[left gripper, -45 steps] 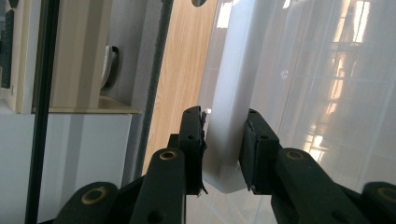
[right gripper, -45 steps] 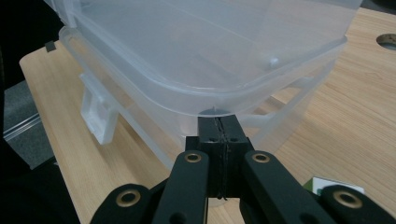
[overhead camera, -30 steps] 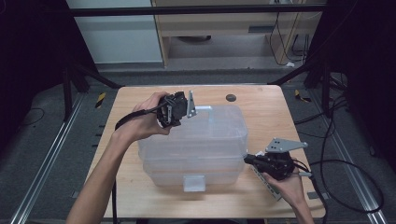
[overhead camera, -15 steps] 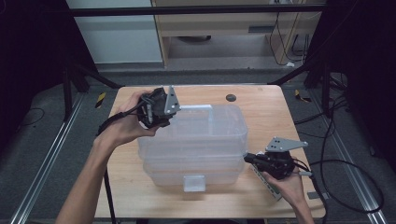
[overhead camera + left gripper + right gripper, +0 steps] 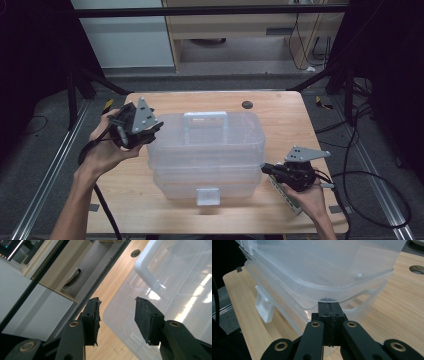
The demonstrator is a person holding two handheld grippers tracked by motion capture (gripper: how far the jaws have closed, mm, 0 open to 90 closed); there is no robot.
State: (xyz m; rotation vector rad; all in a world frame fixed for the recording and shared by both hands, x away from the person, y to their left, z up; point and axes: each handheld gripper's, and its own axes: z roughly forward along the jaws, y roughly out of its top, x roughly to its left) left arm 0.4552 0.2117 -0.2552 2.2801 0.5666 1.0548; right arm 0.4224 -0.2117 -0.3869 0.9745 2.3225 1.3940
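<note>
A clear plastic storage box [image 5: 207,145] with a deep lid, a white handle [image 5: 205,119] and a front latch [image 5: 208,196] stands mid-table. My left gripper [image 5: 152,131] is held at the box's rear left corner. In the left gripper view it is open [image 5: 117,312], the lid's rounded corner [image 5: 120,302] lies between the jaws, and the handle [image 5: 147,267] is farther off. My right gripper [image 5: 265,167] is at the box's right front corner. It is shut [image 5: 329,306], with its tips against the underside of the lid's rim [image 5: 352,290]. Nothing shows between its jaws.
The wooden table [image 5: 280,107] has a dark round hole [image 5: 246,105] behind the box. A pale strip [image 5: 285,192] lies under the right hand. Cables trail off both table sides. A cabinet and dark frame bars stand beyond the far edge.
The left gripper has moved from the top of the lid near the handle leftward and down to the box's rear left corner. The right gripper has stayed put.
</note>
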